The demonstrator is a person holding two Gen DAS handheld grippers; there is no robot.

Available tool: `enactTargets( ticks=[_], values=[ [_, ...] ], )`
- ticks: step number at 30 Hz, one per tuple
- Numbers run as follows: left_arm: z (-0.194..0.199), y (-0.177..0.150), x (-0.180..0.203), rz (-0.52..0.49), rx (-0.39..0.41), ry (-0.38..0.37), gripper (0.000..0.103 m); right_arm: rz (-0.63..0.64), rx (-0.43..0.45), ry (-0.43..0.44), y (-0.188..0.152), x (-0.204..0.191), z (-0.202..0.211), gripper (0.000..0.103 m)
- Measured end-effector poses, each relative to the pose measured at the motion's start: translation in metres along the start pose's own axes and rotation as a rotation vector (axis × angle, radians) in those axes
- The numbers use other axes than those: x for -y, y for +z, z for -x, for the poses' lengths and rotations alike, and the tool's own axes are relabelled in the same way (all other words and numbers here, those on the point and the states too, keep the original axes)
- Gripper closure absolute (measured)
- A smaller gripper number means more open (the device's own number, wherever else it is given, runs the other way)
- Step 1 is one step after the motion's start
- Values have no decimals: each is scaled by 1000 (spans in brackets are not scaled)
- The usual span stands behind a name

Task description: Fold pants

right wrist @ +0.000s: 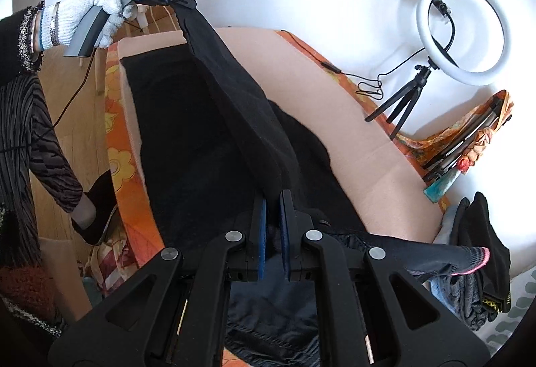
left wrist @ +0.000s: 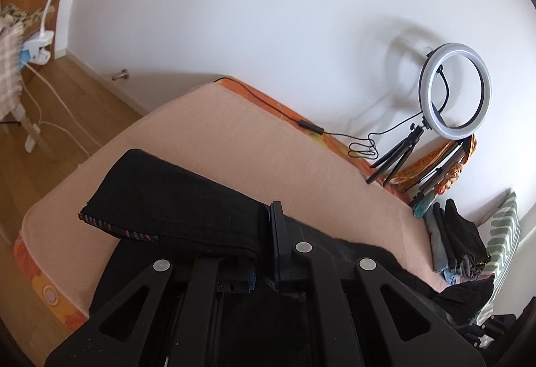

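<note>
Black pants spread over a peach blanket on a bed, part of the cloth lifted off the surface in a taut band between the two grippers. Left gripper, held in a white knit-gloved hand, is pressed together on one hem corner, raised above the far end of the bed; from its own wrist view the same gripper shows the black fabric folded over its left finger, striped inner hem edge visible. Right gripper sits low and near the camera, blue pads pinching the other end of the lifted band, the fingers almost touching. The rest of the pants lies flat and dark beneath the raised strip. Ring light on a small black tripod stands at the wall side of the bed. A stack of folded clothes sits at the right end of the bed. Orange flowered sheet shows under the blanket's edge.
</note>
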State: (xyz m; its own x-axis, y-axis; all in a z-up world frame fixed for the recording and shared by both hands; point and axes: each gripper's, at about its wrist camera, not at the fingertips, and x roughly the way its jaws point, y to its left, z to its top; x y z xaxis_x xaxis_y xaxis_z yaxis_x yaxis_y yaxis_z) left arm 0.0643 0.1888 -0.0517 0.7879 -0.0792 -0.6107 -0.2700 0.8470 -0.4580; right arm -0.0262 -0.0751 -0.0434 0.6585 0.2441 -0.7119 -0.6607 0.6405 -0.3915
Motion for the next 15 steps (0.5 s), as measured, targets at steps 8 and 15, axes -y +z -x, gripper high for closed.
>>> enactTargets(
  ticks=[8, 15],
  values=[
    [-6, -62, -45, 82, -58, 5, 98, -11, -76, 35, -37, -32, -26, 95],
    [-17, -80, -58, 102, -80, 26, 98, -33, -100, 14, -53, -39, -41, 95]
  ],
)
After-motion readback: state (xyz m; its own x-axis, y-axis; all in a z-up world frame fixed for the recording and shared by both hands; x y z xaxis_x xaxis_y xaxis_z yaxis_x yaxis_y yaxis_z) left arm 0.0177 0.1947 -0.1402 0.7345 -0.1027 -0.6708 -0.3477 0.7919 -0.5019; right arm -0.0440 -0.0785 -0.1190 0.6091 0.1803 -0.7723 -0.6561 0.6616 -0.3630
